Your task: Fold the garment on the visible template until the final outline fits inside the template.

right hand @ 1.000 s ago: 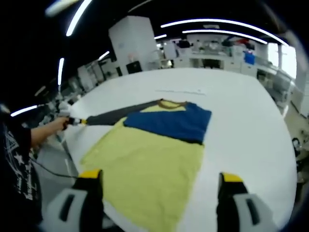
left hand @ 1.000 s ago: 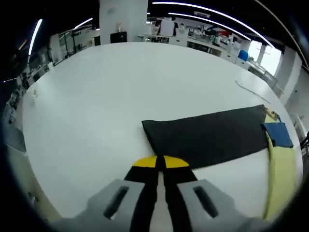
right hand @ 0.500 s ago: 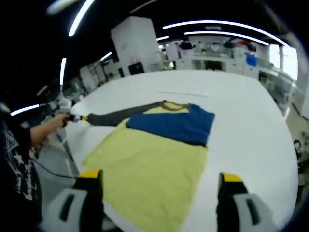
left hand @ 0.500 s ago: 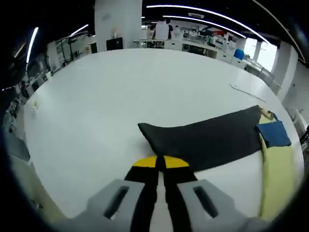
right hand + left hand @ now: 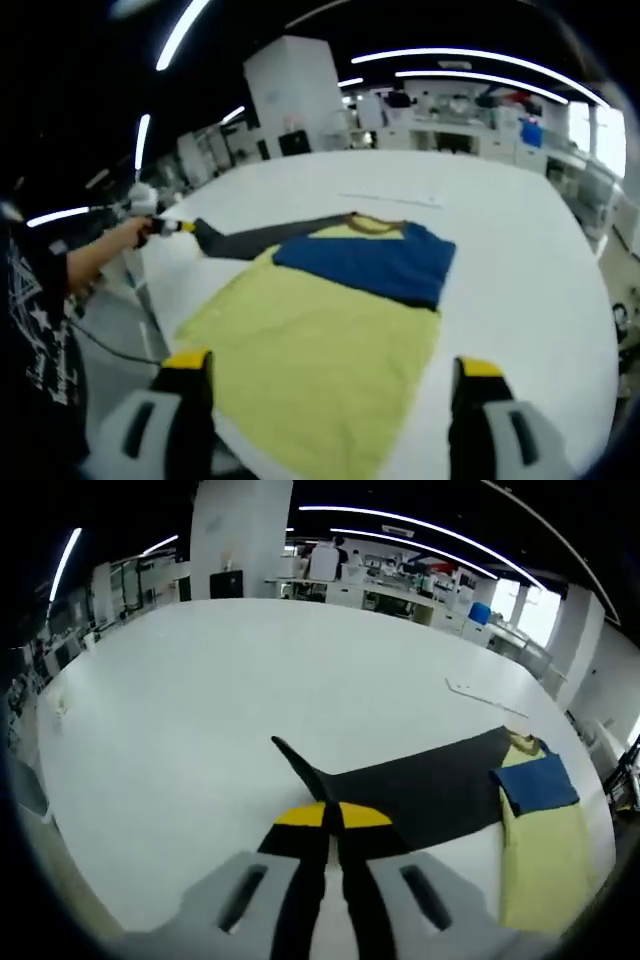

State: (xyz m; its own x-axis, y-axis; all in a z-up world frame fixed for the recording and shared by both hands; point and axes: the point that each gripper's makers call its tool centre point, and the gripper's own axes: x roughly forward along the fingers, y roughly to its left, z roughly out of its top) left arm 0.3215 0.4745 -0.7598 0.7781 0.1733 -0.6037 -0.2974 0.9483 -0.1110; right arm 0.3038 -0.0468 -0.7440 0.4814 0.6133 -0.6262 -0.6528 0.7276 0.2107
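Observation:
A yellow garment (image 5: 320, 330) lies flat on the white table (image 5: 520, 250). Its blue sleeve (image 5: 375, 262) is folded across the chest. The dark grey sleeve (image 5: 420, 790) stretches out sideways, and my left gripper (image 5: 332, 815) is shut on its cuff, holding that end a little above the table. From the right gripper view the left gripper (image 5: 180, 227) shows at the sleeve's far end, in a person's hand. My right gripper (image 5: 325, 375) is open, its jaws wide apart over the garment's hem, holding nothing. The yellow body (image 5: 540, 850) and blue sleeve (image 5: 535, 780) lie at the right of the left gripper view.
A thin pale strip (image 5: 480, 693) lies on the table beyond the collar, also seen as a faint strip (image 5: 390, 198). A person's arm (image 5: 90, 260) reaches in along the table's left edge. Benches and shelves stand behind the table.
My left gripper has raised the cuff and drawn it toward the garment's body; the sleeve end now stands up off the table. The right gripper has stayed open over the hem.

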